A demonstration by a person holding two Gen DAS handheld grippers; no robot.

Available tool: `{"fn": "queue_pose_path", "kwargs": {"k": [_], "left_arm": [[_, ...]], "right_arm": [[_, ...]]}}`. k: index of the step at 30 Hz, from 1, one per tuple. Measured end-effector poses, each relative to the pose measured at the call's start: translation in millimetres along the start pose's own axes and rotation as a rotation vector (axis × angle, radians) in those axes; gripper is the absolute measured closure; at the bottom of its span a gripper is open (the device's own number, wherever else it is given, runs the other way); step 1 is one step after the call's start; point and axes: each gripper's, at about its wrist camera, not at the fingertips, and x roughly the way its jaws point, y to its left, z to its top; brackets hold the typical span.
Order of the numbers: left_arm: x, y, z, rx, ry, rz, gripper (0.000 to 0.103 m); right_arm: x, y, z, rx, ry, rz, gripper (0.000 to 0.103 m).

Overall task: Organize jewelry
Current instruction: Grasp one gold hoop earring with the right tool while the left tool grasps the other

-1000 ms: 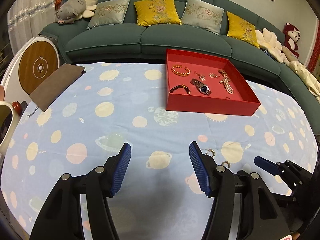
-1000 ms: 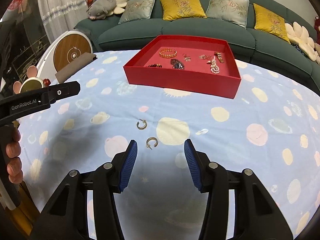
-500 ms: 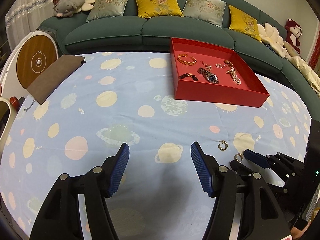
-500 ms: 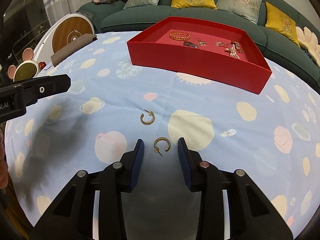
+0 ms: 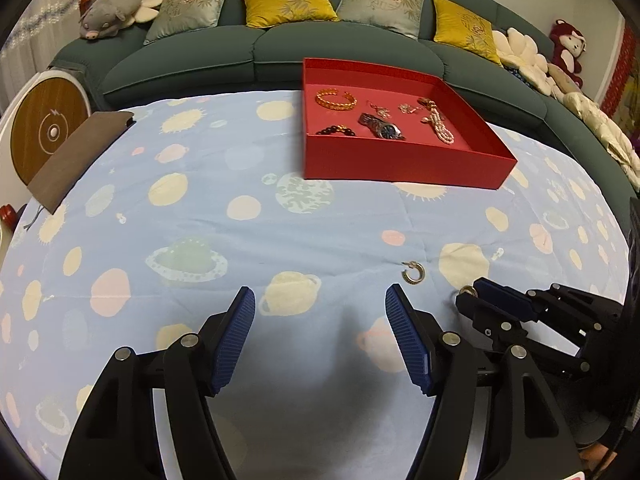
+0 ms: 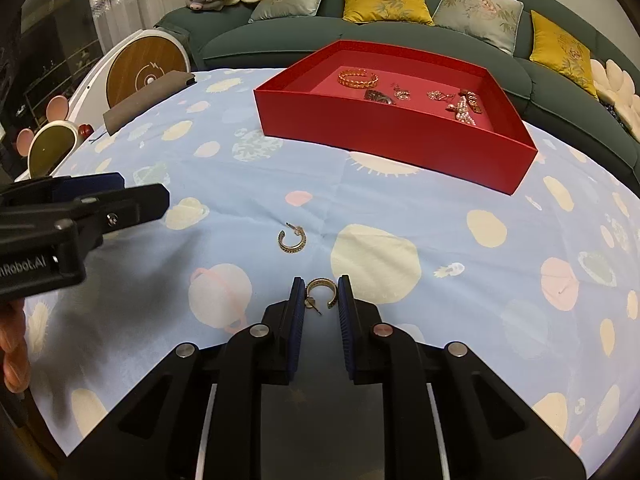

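**Near earring between our right fingers, second one loose on the cloth**

Behind our table runs a dark green sofa (image 5: 320, 46) with yellow and grey cushions and soft toys at both ends. We work on a table covered by a pale blue tablecloth (image 6: 400, 208) printed with planets and suns. A red tray (image 6: 384, 136) sits toward the far edge, nearer the sofa. In it we see a gold bracelet (image 5: 336, 99), a dark bead bracelet (image 5: 336, 131), a wristwatch (image 5: 382, 127), a pearl strand (image 5: 440, 130) and some small pieces too fine to name. A brown pouch (image 5: 76, 160) lies at the far left edge of the table.

Our right gripper (image 6: 319, 300) is low at the near edge, its blue pads narrowed around a gold hoop earring (image 6: 321, 291). The earring lies on the cloth between the pads, its post pointing back toward the gripper. We cannot tell whether the pads touch it; a thin gap seems to show on each side.

The second hoop earring (image 6: 292, 237) lies free on the cloth, just beyond the first and slightly to the left, well short of the tray.

Our left gripper (image 5: 320, 320) hovers with its fingers spread wide, holding nothing, near the same near edge and to the left of both earrings.
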Motion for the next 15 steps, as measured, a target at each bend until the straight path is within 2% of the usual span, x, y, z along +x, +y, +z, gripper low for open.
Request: {"fn": "queue_pose_path", "kwargs": {"k": [4,10,15], "left_arm": [[12.1,-17.9,2.3,0.015,0.014,-0.035,0.038],[34.0,-40.2,7.9,0.031,0.022,-0.048,0.038],[50.7,-55.6,9.1,0.067,0.020,-0.015,0.040]], "right_arm": [[-11.4,-12.9,0.5,0.036,-0.011,0.003,0.087],[-21.0,-39.1,-5.0,0.097,-0.015,-0.012,0.087],[-25.8,-51.1,-8.5,0.118,-0.020,-0.015,0.087]]}}
